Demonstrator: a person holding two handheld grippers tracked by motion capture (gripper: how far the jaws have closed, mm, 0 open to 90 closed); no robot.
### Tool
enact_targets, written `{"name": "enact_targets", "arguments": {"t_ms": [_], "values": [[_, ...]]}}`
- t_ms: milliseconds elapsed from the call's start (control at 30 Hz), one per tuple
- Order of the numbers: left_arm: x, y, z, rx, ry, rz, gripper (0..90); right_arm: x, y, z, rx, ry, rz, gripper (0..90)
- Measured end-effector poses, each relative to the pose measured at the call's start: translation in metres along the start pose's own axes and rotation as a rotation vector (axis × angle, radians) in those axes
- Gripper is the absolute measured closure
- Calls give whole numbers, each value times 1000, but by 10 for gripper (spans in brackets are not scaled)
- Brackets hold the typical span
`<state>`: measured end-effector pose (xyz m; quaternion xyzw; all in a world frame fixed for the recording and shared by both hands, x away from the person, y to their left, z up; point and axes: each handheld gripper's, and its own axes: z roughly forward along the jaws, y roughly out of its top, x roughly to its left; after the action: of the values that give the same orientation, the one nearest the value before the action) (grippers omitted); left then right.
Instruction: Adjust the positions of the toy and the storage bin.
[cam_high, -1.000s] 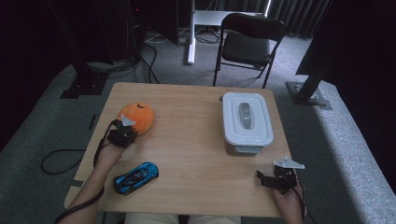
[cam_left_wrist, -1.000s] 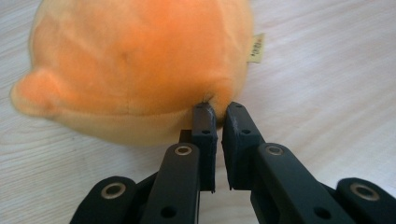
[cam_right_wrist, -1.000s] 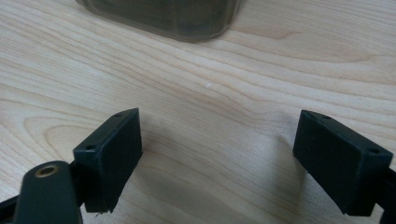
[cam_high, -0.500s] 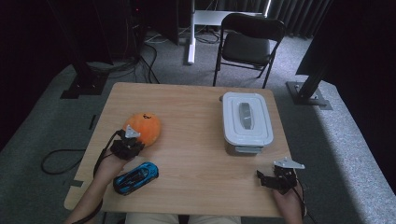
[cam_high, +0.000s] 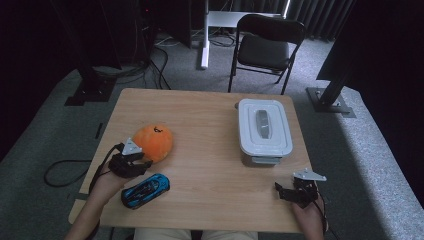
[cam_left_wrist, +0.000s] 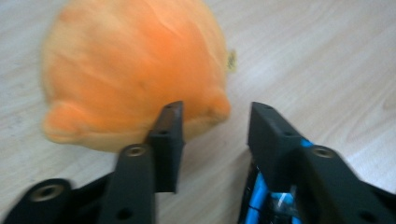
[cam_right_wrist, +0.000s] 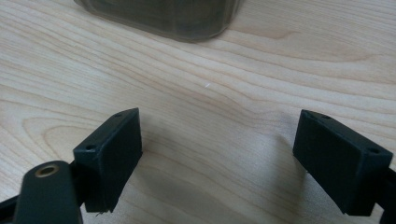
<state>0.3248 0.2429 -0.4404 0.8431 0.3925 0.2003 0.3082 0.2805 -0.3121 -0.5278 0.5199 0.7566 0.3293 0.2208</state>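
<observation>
An orange plush toy (cam_high: 154, 141) (cam_left_wrist: 135, 74) lies on the left part of the wooden table (cam_high: 210, 107). My left gripper (cam_high: 142, 161) (cam_left_wrist: 215, 121) stands just in front of it. Its jaws have just been opening; they are apart, with bare table between them and the plush just beyond the tips. A blue toy car (cam_high: 145, 190) (cam_left_wrist: 259, 198) lies close under this gripper, near the front edge. My right gripper (cam_high: 284, 190) (cam_right_wrist: 217, 149) rests open at the front right, nothing between its pads. A white lidded container (cam_high: 264, 130) (cam_right_wrist: 159, 16) stands ahead of it.
A black folding chair (cam_high: 262, 47) stands on the grey carpet beyond the table's far edge. Dark stands and cables sit at the far left and right of the floor. Bare wood lies between the plush and the container.
The plush and my left gripper came together toward the table's front edge, stopping near the blue car. The left jaws, shut before, now stand apart. The right gripper stayed put.
</observation>
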Motion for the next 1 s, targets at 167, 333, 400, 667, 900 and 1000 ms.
{"name": "enact_targets", "arguments": {"t_ms": [167, 333, 400, 667, 900, 1000], "values": [[8, 6, 0, -15, 35, -16, 486, 0, 0, 0, 0, 0, 0, 151], [22, 11, 7, -20, 67, -68, 434, 0, 0, 0, 0, 0, 0, 150], [24, 12, 9, -19, 77, -74, 431, 0, 0, 0, 0, 0, 0, 150], [36, 19, 22, -8, 73, -148, 346, 0, 0, 0, 0, 0, 0, 150], [38, 17, 39, 48, 103, -195, 297, 0, 0, 0, 0, 0, 0, 150], [41, 15, 40, 47, 90, -194, 298, 0, 0, 0, 0, 0, 0, 150]]}}
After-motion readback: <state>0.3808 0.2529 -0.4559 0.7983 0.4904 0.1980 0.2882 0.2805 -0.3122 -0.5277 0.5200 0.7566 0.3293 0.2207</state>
